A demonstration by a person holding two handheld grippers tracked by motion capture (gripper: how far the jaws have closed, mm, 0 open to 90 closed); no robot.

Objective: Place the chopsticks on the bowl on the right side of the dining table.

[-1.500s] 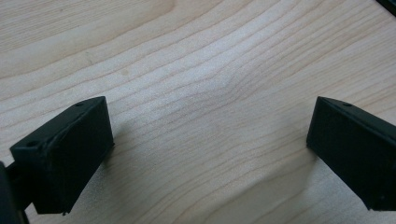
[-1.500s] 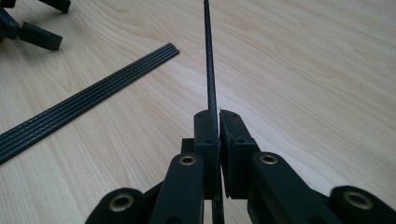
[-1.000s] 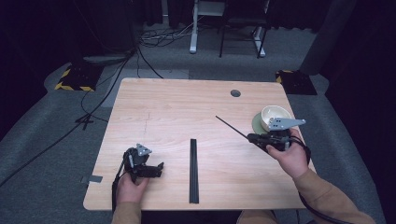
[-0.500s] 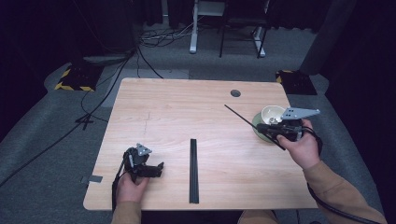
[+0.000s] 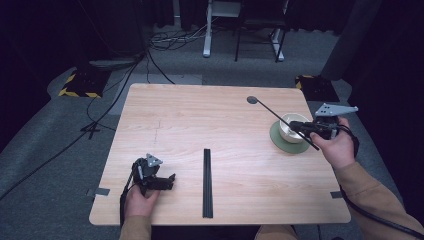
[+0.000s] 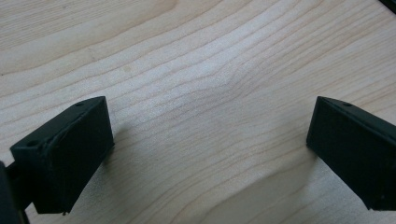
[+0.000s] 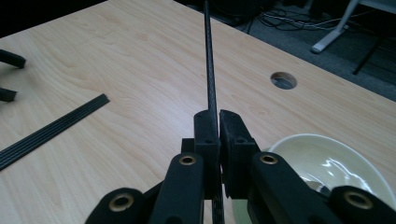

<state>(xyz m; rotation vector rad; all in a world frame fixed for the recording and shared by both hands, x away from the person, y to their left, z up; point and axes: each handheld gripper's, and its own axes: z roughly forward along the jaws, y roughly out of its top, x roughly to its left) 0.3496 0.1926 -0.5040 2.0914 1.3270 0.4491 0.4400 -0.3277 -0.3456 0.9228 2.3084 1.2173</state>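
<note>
Black and thin, the carbon stick (image 5: 283,120) is clamped in my right hand-held gripper (image 5: 306,128), which has carried it rightward over the cream ceramic bowl (image 5: 291,128); placement looks close. My left hand-held gripper (image 5: 167,181) rests wide on the table (image 5: 210,115).
</note>
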